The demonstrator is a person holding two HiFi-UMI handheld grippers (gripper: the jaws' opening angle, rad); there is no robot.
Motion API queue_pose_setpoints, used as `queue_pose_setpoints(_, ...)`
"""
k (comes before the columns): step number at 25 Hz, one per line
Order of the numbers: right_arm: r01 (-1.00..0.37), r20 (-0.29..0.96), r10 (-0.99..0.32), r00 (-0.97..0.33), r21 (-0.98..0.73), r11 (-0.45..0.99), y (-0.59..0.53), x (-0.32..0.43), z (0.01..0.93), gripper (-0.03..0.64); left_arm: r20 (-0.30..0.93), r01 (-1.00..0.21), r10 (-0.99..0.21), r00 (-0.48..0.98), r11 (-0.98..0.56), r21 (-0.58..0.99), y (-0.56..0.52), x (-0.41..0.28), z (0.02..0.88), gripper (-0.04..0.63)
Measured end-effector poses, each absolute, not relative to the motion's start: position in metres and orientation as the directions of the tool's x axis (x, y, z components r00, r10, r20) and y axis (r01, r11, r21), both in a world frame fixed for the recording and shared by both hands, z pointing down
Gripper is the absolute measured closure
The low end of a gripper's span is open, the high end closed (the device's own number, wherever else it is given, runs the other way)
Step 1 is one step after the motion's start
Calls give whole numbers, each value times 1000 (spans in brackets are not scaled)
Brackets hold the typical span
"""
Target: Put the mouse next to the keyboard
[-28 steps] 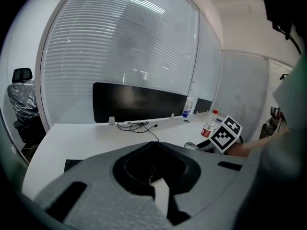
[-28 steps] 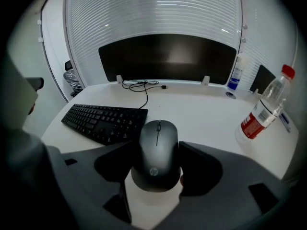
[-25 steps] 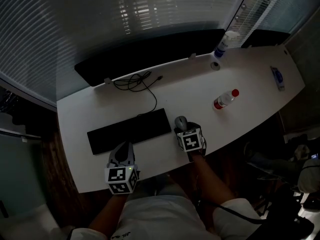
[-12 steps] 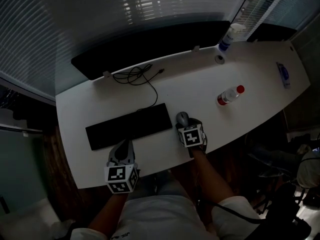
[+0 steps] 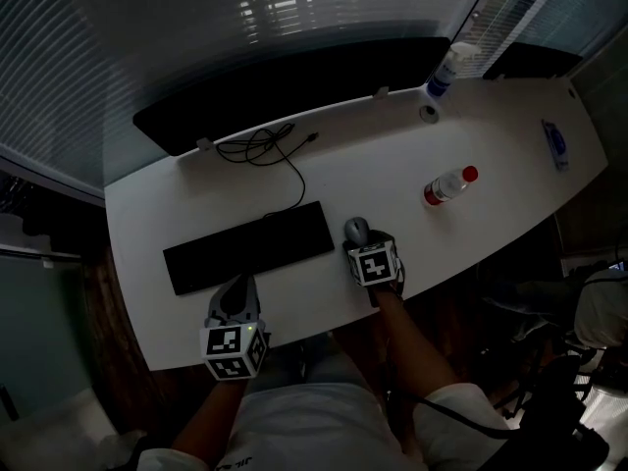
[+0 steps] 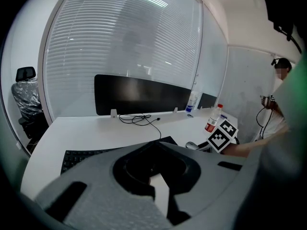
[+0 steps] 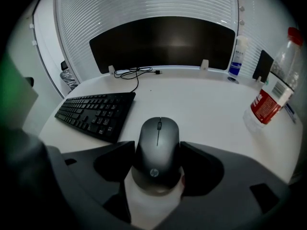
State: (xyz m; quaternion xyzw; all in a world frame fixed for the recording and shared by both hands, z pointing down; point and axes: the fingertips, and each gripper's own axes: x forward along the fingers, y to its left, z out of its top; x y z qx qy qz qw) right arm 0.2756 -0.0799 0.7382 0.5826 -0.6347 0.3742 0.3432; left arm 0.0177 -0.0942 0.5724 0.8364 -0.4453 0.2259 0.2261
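While the right tool (image 7: 158, 150) pinches a dark mouse (image 7: 159, 128) by its two sides, the mouse sits just beside the right end of the black keyboard (image 7: 96, 114), with a narrow gap between them. Whether it rests on the white tabletop (image 7: 201, 104) or hangs just above it cannot be told. Well off to the right, a clear bottle (image 7: 271, 87) with a red label stands upright. The left tool (image 5: 235, 294), pressed together and empty, is at the tabletop's front edge before the keyboard. Behind the keyboard lie a coiled cable (image 5: 265, 150) and a wide dark monitor (image 5: 294, 86).
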Motion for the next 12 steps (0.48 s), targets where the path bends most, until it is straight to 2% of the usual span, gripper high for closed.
queue_pose_setpoints(12,-998,869,-492,-56,-42,40,-82,279,718,324,564,-846,-651,508,-500,185,-98,15,564,591)
